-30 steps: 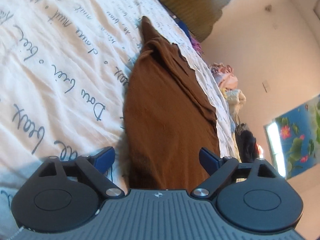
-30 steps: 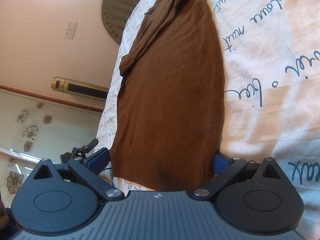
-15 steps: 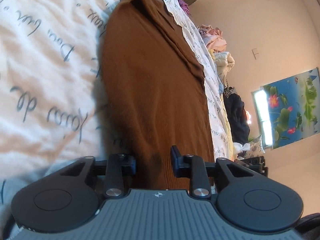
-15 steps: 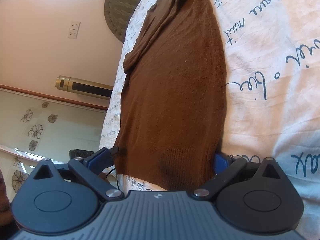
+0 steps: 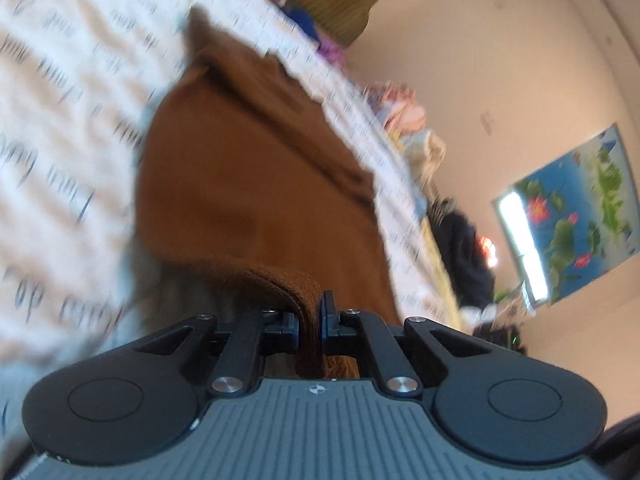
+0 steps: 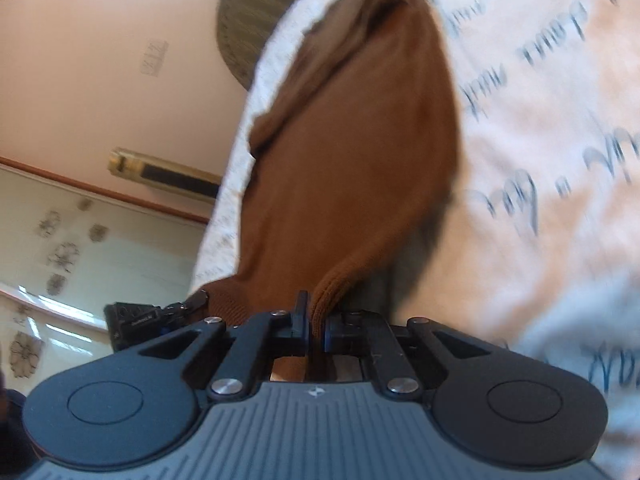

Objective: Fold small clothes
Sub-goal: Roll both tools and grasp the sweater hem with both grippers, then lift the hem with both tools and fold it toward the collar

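Left wrist view shows the left gripper [image 5: 309, 322] and right gripper [image 6: 316, 326] each pinching the soft, limp brown sweater [image 5: 248, 200] at its ribbed hem, the soundest hold.

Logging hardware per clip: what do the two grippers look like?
Both match: left gripper and right gripper have black linkage arms with silver pivot screws, two round black discs, a ribbed grey body with a small white emblem, and blue finger pads. No cables or sleeves visible.

Cursive script printed on bedsheet [image 6: 560, 128], blurred; no word readable.
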`<action>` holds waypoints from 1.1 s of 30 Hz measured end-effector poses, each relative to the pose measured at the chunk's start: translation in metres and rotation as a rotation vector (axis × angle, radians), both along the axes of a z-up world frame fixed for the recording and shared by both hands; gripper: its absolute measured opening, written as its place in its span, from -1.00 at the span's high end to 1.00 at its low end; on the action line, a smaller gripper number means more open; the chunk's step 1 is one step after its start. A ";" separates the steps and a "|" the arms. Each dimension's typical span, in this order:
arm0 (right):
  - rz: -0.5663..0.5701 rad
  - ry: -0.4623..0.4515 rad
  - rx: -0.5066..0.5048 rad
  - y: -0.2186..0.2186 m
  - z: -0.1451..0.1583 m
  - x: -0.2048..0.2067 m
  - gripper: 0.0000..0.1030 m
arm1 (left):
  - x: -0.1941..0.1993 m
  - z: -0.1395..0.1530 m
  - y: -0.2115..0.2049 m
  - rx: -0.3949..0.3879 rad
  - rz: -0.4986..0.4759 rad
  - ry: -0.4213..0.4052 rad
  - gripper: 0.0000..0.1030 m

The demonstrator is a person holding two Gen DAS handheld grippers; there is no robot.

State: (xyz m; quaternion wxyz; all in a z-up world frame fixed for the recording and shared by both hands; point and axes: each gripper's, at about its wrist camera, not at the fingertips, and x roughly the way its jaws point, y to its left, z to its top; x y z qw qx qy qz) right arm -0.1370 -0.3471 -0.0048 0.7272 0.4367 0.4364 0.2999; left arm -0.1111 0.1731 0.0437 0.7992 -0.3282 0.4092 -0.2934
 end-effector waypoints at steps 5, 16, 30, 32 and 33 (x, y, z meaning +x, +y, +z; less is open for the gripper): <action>-0.137 -0.148 0.122 -0.019 0.020 0.059 0.89 | 0.064 0.022 -0.014 -0.132 0.130 -0.100 0.85; -0.352 -0.120 0.156 -0.052 -0.004 0.284 0.87 | 0.305 0.023 -0.057 0.074 0.340 -0.088 0.81; -0.342 -0.224 0.059 -0.058 0.021 0.232 -0.54 | 0.195 0.021 0.011 0.152 0.665 -0.184 -0.69; -0.332 -0.215 0.004 -0.057 0.021 0.195 -0.54 | 0.155 0.011 0.019 0.116 0.676 -0.144 -0.72; -0.332 -0.201 -0.021 -0.055 0.022 0.174 -0.54 | 0.140 0.004 0.022 0.085 0.672 -0.112 -0.72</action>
